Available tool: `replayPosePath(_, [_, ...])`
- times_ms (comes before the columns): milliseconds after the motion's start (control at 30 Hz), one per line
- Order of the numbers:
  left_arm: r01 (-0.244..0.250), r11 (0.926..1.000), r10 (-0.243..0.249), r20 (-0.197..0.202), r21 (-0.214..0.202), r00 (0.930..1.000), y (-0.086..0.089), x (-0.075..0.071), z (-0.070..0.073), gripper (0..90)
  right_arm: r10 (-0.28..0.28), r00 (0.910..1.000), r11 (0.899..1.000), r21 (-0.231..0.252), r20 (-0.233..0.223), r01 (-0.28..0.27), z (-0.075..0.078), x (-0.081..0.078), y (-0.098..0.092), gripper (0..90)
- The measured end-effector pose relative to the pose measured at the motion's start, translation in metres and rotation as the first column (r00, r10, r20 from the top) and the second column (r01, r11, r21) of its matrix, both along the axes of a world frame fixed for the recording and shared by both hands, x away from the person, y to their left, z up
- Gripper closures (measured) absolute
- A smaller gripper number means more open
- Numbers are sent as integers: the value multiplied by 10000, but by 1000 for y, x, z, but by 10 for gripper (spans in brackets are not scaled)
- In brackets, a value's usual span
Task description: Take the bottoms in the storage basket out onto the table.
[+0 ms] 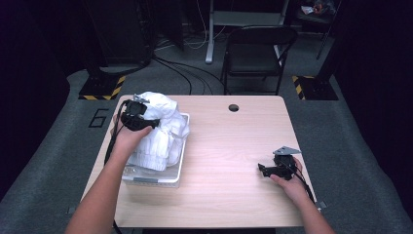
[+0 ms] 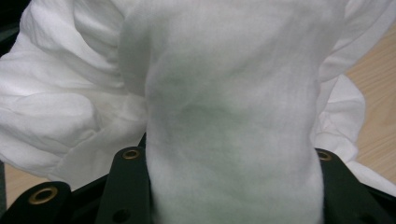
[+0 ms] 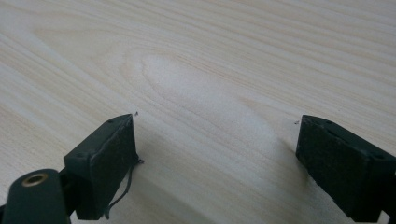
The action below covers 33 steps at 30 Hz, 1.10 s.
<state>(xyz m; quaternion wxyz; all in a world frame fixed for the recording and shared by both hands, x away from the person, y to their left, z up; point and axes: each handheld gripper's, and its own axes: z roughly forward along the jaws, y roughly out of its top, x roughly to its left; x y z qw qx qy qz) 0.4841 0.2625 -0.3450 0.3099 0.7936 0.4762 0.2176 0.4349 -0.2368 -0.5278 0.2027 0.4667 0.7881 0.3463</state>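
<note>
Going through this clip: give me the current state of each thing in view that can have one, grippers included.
Left gripper: shut on the white cloth.
White cloth: bunched, held over the bin, part hanging into it.
Clear plastic bin: upright on the table, open-topped.
Right gripper: open, nothing between the jaws, low over bare table.
Folding chair: unfolded, unoccupied, behind the table.

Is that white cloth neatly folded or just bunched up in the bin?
Bunched up. The white cloth heaps in loose wrinkles over the clear bin, one fold pinched in the left gripper.
</note>
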Motion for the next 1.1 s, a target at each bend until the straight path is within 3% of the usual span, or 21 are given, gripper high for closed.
replayPosePath(667, [3, 9991, 32, 831, -425, 9965, 1, -12, 62, 544, -2, 10000, 10000, 1, 1, 2, 0, 0, 0, 115])
replayPosePath(1100, [214, 9984, -147, 1266, -517, 9918, -4, -22, 89, 544, 0, 10000, 10000, -2, 0, 0, 0, 0, 0, 116])
